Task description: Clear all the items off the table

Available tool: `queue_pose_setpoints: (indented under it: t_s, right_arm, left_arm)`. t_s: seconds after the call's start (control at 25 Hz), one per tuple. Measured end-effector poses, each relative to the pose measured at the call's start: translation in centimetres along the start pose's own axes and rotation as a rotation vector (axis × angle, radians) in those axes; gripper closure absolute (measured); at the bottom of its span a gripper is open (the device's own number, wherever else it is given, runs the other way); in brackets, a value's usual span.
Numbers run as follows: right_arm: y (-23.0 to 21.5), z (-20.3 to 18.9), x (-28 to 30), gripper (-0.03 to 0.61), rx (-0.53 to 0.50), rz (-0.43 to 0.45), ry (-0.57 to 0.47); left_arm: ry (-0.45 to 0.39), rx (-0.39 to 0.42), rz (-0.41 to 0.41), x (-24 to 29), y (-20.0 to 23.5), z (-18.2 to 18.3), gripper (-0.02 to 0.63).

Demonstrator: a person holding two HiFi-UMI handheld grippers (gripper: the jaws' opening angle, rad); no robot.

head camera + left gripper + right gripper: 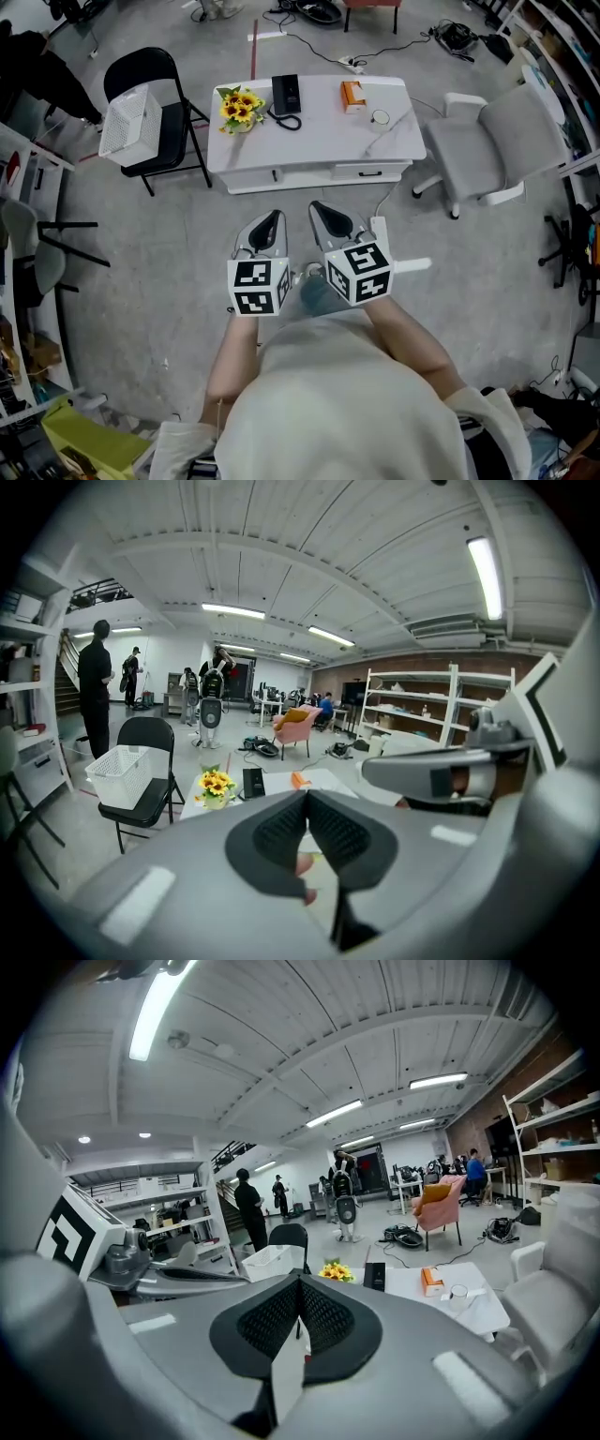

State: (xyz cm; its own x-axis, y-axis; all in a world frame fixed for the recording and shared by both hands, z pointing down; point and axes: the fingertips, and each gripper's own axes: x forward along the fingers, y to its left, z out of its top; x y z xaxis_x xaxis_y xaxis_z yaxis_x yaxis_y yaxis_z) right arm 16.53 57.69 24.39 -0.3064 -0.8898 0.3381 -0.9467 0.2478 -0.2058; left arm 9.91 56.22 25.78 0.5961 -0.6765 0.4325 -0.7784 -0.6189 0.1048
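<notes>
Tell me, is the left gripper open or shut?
Shut. The left gripper in its own view has both dark pads meeting along one line, nothing between them.

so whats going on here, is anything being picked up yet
Not yet. A person holds the left gripper and the right gripper, both shut and empty, short of a white table. Sunflowers, a black phone, an orange box and a small round item all sit on it, untouched. A white basket rests on a black chair beside the table.
</notes>
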Motion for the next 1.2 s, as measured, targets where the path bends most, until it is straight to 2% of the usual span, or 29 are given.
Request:
queue_pose_setpoints:
  t_s: [0.6,1.2]
  right_arm:
    - [-6.3,3.5,9.4,0.581,-0.036,0.097,0.032]
    - [-7.1,4.4,16.2,0.581,-0.024,0.165,0.069]
  left_arm:
    - [-0.009,-0.037,0.081,9.7,3.7,4.2,0.604]
    - [-0.005,-0.093,0.191,12.9,9.6,5.3,0.604]
